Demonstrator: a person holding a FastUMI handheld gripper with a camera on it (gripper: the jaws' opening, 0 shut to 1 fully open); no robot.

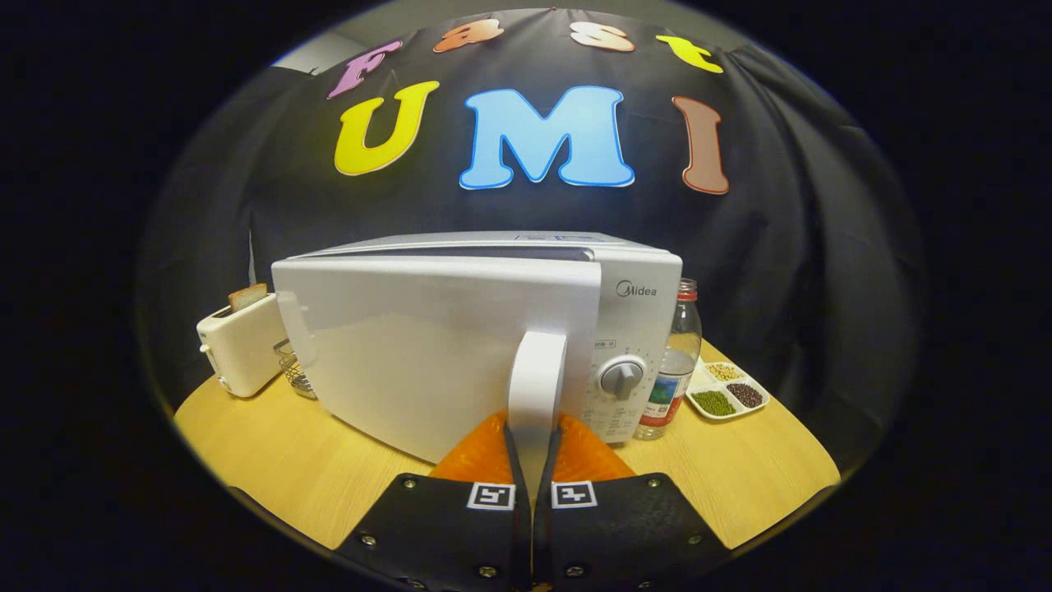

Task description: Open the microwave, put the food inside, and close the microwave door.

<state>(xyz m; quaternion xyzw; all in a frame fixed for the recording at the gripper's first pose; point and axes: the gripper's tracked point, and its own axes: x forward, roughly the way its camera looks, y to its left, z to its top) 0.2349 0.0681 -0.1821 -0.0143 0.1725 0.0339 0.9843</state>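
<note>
A white microwave (633, 304) stands on the round wooden table (271, 469). Its door (411, 353) is swung partly out toward me, hinged on the left. The door's upright white handle (536, 370) sits between my two fingers, and my gripper (532, 448) is shut on its lower end. The control panel with a grey knob (622, 376) shows to the right of the handle. The inside of the oven is hidden behind the door.
A cream toaster (240, 344) with a slice of bread stands left of the microwave, with a wire basket (294, 372) beside it. To the right stand a clear plastic bottle (674, 366) and a white divided tray (727, 390) of beans and grains.
</note>
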